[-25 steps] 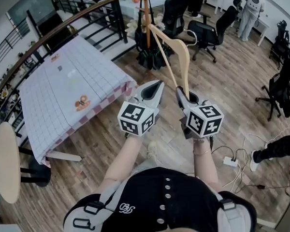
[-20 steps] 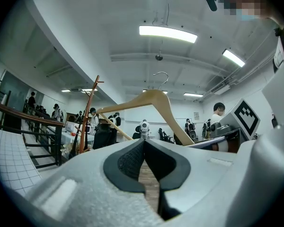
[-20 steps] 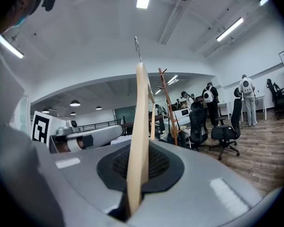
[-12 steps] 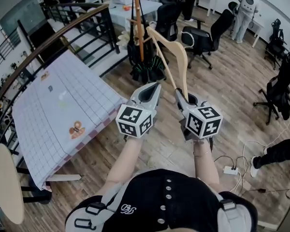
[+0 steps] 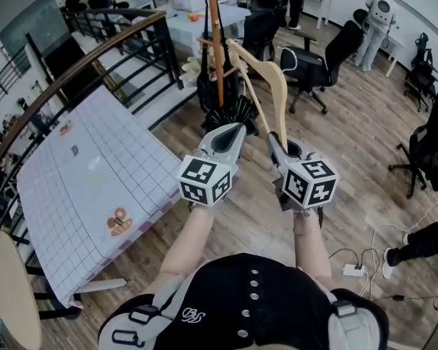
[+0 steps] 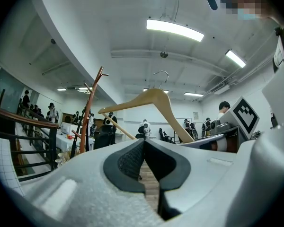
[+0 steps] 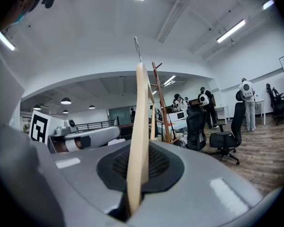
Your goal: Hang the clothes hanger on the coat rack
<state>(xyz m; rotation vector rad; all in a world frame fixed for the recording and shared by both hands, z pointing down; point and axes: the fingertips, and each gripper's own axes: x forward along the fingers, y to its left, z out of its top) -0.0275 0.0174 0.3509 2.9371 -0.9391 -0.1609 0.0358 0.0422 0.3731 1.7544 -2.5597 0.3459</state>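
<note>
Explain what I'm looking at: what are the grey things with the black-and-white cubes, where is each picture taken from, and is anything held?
There is no robot here. A person holds a two-jaw claw in each hand, and the marker cubes are part of those claws. The head view looks down from a camera on the person's head onto their arms. The other two views come from cameras riding on each claw, looking along its jaws. The right claw is shut on one arm of a wooden hanger. The left claw is shut and empty. Ahead stands the coat rack, a wooden pole; the hanger is not on it yet. At the left is a table with a checked cloth.
</note>
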